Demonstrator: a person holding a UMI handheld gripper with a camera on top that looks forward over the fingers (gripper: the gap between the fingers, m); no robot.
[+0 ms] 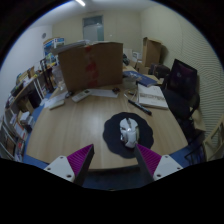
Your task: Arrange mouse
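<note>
This is a busy office room with pale walls, shelves along one side and a big wooden tabletop [80, 125] in the middle. Near the front edge of the tabletop lies a round dark mouse mat [127, 129], and the white mouse [129, 131] sits right on it, a bit tipped to one side.

The tongs [115, 160] are wide open and hold nothing. The two pink pads [72, 162] point forward, and the mouse is just ahead of them, about in the middle of the gap, not yet between them.

This looks like the reaching step — the tongs are lined up with the mouse but have not touched it. The next move probably needs the tongs to go forward and down, so one finger comes to each side of the mouse, and then close softly. The mouse is smooth and rounded, so it could slip if it is squeezed too near the top.

Other things are farther back. A large cardboard box [88, 64] stands by the far edge of the tabletop. An open notebook [151, 96] lies toward the far right side, with a black pen [139, 107] near it, between the notebook and the mat. A dark chair [184, 80] stands past the right edge. Nothing sits between the tongs and the mouse — the way in is open.
</note>
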